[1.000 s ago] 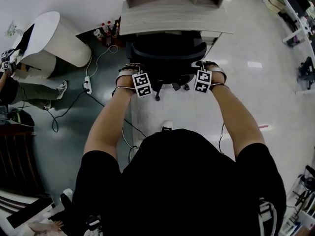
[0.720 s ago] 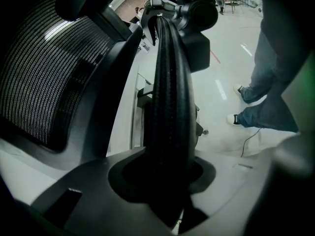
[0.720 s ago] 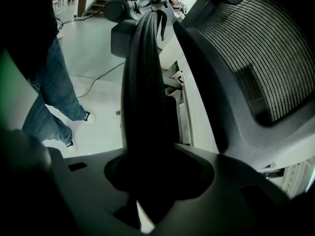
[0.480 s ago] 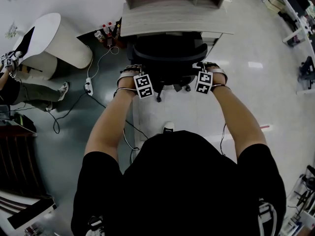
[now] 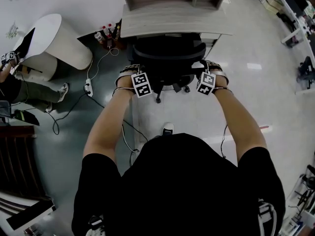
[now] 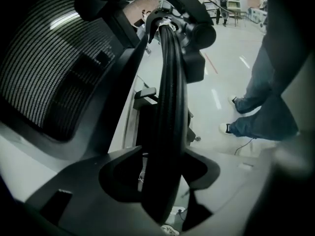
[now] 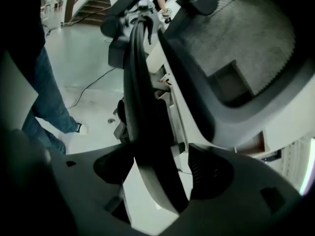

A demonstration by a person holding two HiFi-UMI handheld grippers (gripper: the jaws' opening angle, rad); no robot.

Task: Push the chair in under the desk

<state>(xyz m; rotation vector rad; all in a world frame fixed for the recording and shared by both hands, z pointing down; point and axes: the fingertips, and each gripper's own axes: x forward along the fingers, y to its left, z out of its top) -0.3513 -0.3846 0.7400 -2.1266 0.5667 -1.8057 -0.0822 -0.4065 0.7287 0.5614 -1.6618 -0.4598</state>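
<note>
The black mesh-backed chair (image 5: 167, 53) stands with its seat under the grey wooden desk (image 5: 172, 18). My left gripper (image 5: 133, 71) is at the left edge of the backrest and my right gripper (image 5: 209, 69) at the right edge. In the left gripper view the backrest's black rim (image 6: 170, 107) runs between the jaws of the left gripper (image 6: 165, 173), with gaps showing beside it. In the right gripper view the rim (image 7: 142, 107) likewise passes between the jaws of the right gripper (image 7: 162, 166) without pad contact. Both pairs of jaws are opening.
A white rounded counter (image 5: 54, 38) stands at the left, with bottles (image 5: 106, 31), a power strip (image 5: 88, 86) and cables on the floor beside the desk. A seated person's legs (image 5: 29, 90) are at far left. More desks (image 5: 295, 9) line the right side.
Both grippers have edged slightly toward the desk at the backrest's sides, and the right marker cube has turned a little. The chair sits about where it was.
</note>
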